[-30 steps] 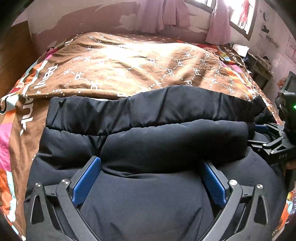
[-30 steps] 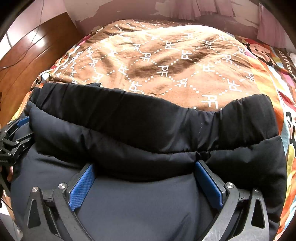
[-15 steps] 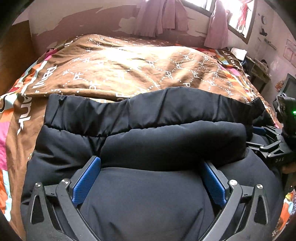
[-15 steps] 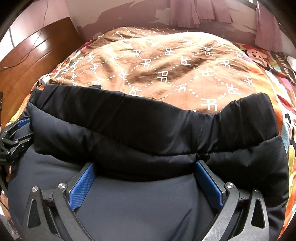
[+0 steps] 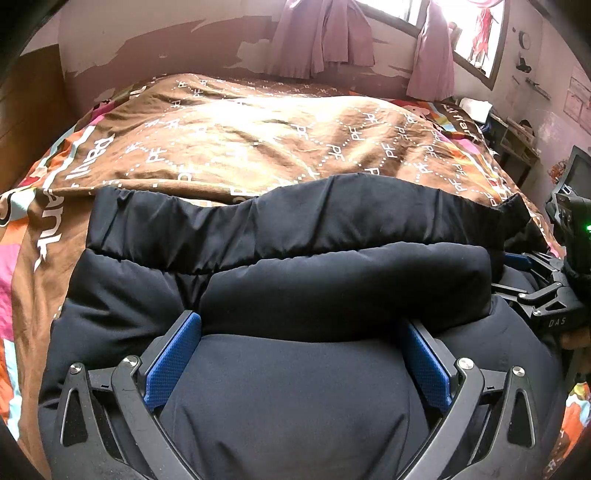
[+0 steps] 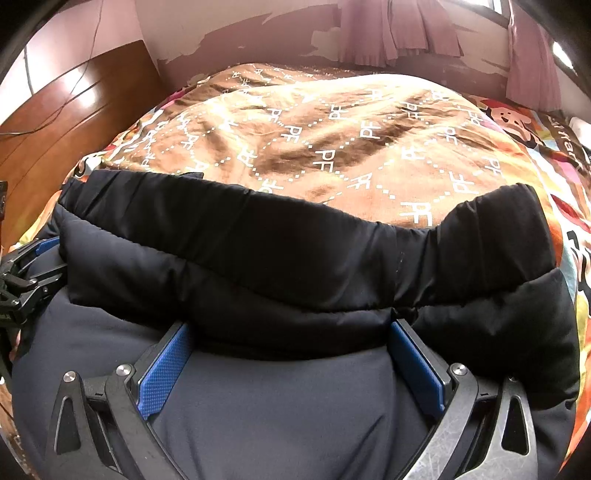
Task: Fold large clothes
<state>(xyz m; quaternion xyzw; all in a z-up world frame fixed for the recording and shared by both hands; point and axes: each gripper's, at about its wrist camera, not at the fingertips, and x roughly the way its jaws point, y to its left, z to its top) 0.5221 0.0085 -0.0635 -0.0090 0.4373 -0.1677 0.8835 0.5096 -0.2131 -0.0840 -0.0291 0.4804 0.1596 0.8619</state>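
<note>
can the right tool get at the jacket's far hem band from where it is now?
Probably yes. The right tool stands open over the black puffer jacket, and the hem band lies straight ahead on the brown bedspread, uncovered.

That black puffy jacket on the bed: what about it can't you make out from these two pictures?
- Left wrist view: the black puffy jacket runs off the bottom edge, hiding its near part.
- Both views: the jacket's bulk hides each tool's fingertips.
- Right wrist view: the left tool is cut by the left edge.

Bed with brown patterned blanket [image 5: 258, 140] fills room. Behind it: peeling pink wall [image 5: 166, 44], purple curtains [image 5: 321, 37], bright window [image 5: 476, 33]. Wooden headboard [image 6: 66, 122] at bed's left.
</note>
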